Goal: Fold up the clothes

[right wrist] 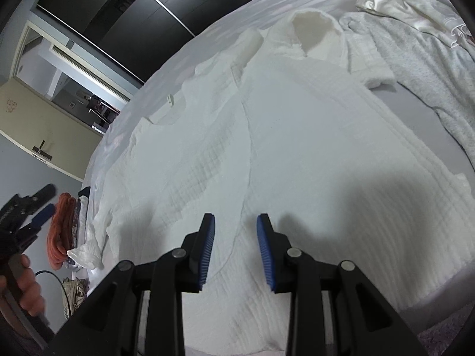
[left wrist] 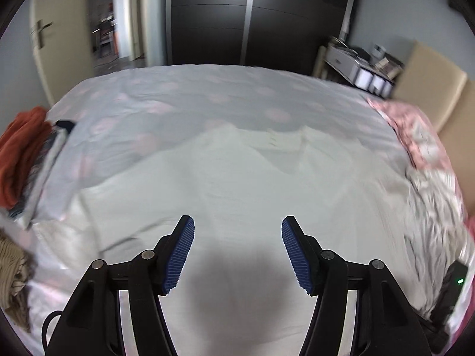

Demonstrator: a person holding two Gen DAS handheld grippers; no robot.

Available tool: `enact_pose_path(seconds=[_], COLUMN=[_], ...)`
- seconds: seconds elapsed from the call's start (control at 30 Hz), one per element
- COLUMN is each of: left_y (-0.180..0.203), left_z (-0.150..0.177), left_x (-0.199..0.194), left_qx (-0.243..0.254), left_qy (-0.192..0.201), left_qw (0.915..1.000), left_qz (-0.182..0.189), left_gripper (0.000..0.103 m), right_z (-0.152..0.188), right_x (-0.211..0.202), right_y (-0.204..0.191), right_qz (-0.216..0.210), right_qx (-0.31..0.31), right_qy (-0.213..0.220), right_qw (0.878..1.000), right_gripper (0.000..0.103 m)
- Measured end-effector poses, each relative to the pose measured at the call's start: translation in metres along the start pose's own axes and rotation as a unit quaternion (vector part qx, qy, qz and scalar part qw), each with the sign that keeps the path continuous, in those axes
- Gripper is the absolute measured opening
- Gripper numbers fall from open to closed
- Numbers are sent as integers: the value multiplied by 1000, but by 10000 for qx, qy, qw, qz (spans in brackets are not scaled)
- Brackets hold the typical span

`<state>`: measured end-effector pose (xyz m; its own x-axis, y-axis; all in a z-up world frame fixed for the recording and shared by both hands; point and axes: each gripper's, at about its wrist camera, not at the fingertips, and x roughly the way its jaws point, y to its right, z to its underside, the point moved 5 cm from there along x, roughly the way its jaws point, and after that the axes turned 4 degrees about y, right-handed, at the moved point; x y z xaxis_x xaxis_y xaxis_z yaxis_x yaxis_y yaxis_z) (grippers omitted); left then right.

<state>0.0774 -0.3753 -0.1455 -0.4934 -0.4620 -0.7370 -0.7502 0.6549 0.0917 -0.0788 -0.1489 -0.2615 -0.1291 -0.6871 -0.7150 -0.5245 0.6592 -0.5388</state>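
A white waffle-textured hooded garment lies spread flat on the bed, hood toward the far side. In the left wrist view the same white garment is blurred. My right gripper hovers over its near hem, jaws apart, nothing between the blue pads. My left gripper stands wide open above the white cloth with nothing in it. In the right wrist view the left gripper appears at the left edge, held by a hand beside the bed.
A stack of folded clothes with an orange piece sits at the bed's left edge, a beige knit near it. A grey-white garment and pink pillows lie to the right. A dark wardrobe stands beyond the bed.
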Motion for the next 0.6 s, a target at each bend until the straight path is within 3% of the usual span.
enact_pose_path(seconds=[0.07, 0.23, 0.43, 0.6], left_y=[17, 13, -8, -23], left_z=[7, 22, 28, 28], left_x=[8, 34, 53, 60], left_qx=[152, -61, -414, -693], left_qy=[-20, -279, -486, -557], left_qw=[9998, 9994, 9979, 9960], left_qz=[81, 205, 55, 9], left_gripper=[63, 63, 63, 63], right_z=[-2, -21, -78, -131], right_x=[-3, -16, -30, -38], right_y=[0, 13, 30, 59], right_qz=[-5, 260, 836, 1431], right_qx=[8, 270, 109, -401], right_qy=[69, 295, 547, 923], right_qw=[10000, 9989, 9949, 9846], right_gripper=[29, 32, 32, 32])
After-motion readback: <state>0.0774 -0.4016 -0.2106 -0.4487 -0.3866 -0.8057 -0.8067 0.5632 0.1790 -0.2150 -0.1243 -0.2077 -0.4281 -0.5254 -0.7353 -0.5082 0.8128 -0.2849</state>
